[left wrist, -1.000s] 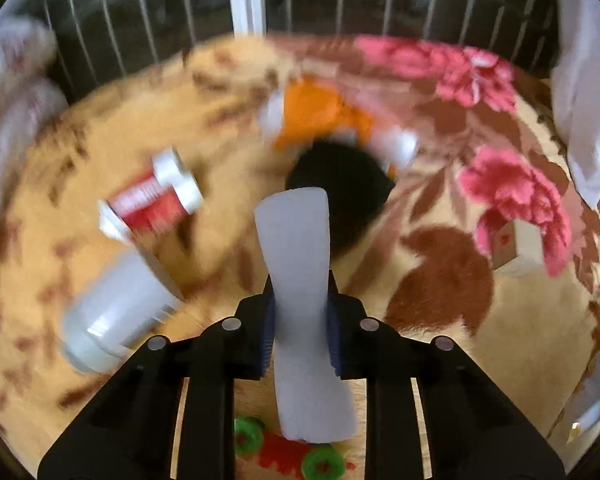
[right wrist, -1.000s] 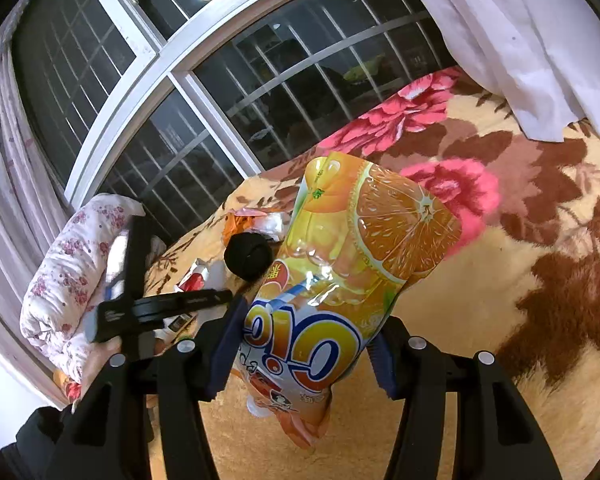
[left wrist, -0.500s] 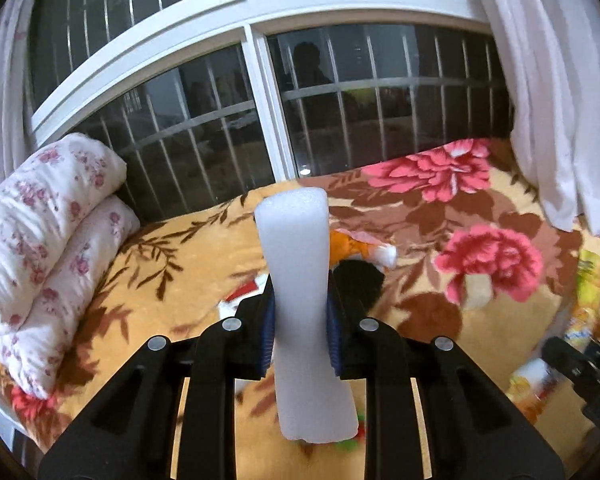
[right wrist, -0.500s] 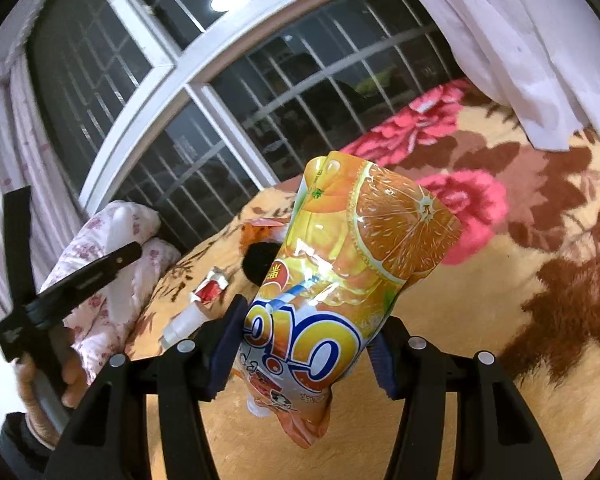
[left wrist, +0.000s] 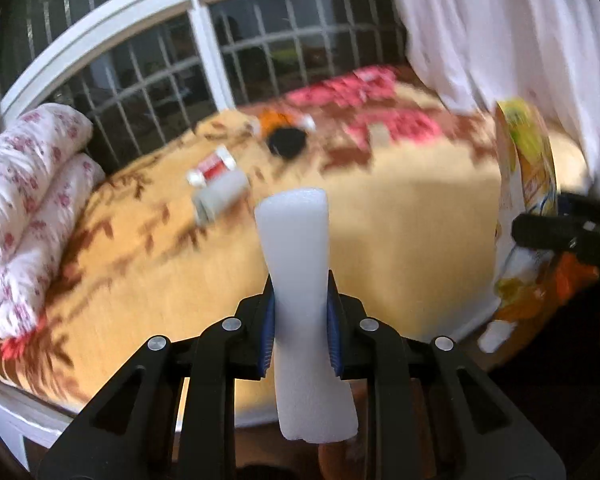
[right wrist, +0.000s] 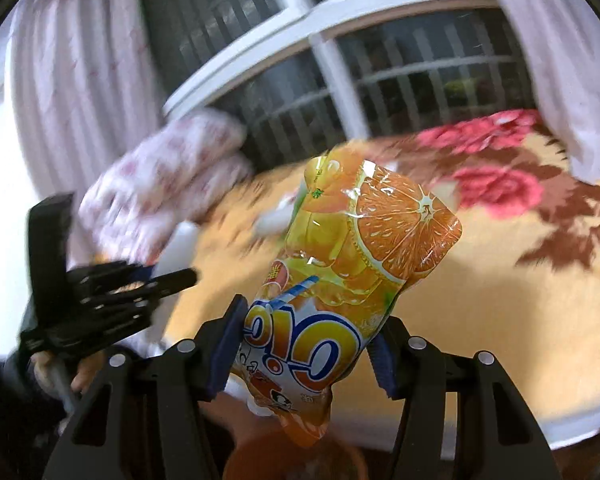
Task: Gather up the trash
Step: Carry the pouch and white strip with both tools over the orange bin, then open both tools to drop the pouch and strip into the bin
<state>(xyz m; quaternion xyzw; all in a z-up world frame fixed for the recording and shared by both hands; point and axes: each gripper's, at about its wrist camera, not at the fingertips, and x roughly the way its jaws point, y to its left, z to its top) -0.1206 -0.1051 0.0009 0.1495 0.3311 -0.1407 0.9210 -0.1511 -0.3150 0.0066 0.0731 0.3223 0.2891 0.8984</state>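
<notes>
My left gripper (left wrist: 300, 316) is shut on a white foam piece (left wrist: 304, 280), held upright off the near edge of the bed. My right gripper (right wrist: 306, 340) is shut on an orange juice pouch (right wrist: 356, 256), also off the bed's edge; the pouch shows in the left wrist view (left wrist: 526, 184) at the right. On the floral blanket (left wrist: 400, 208) lie a red and white carton (left wrist: 214, 164), a white cylinder (left wrist: 220, 196), a black object (left wrist: 287, 142) and an orange wrapper (left wrist: 278, 120). The left gripper shows in the right wrist view (right wrist: 168, 276).
Rolled floral bedding (left wrist: 24, 208) lies at the bed's left. A barred window (left wrist: 236, 60) stands behind the bed and a white curtain (left wrist: 500, 40) hangs at the right. An orange-brown rim (right wrist: 292, 456) shows below the pouch.
Both grippers have pulled back from the bed with their loads; the bed items look farther away. The right gripper has swung left, and the views are motion-blurred.
</notes>
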